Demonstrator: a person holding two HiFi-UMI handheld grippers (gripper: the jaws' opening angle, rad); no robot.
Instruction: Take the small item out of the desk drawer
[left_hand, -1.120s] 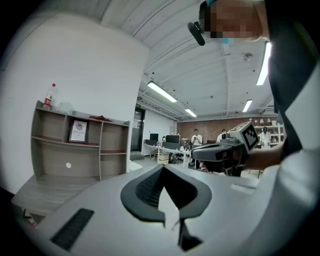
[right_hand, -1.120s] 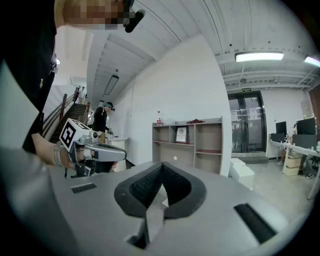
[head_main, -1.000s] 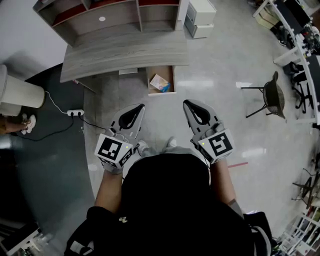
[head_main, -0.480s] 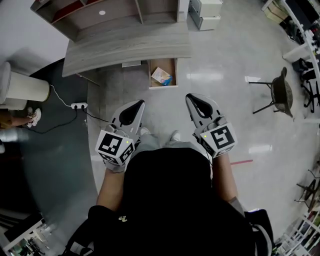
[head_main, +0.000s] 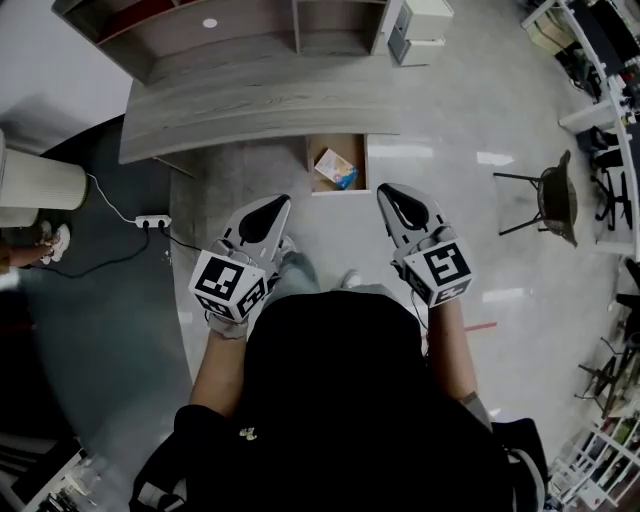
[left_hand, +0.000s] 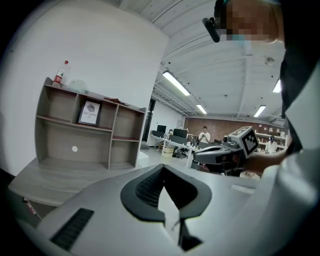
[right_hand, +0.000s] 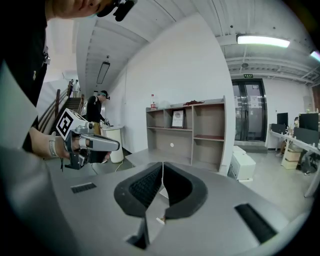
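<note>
Status from my remote station: the desk (head_main: 250, 100) stands ahead with a shelf unit (head_main: 200, 30) along its back edge. One drawer (head_main: 335, 190) is pulled out from the desk's front edge, toward its right end. The item (head_main: 335, 168), a small packet in white, orange and blue, lies flat on the drawer bottom, nearer the front wall than the back.

I hold the left gripper (head_main: 275, 205) and the right gripper (head_main: 390, 193) side by side over the floor, short of the drawer and touching nothing. The drawer sits ahead of the gap between them. In each gripper's own view the jaws are closed tip to tip, with nothing caught between the pads.

A power strip (head_main: 152, 222) lies on the floor off the desk's left end, and a chair (head_main: 550, 195) stands well to the right.
</note>
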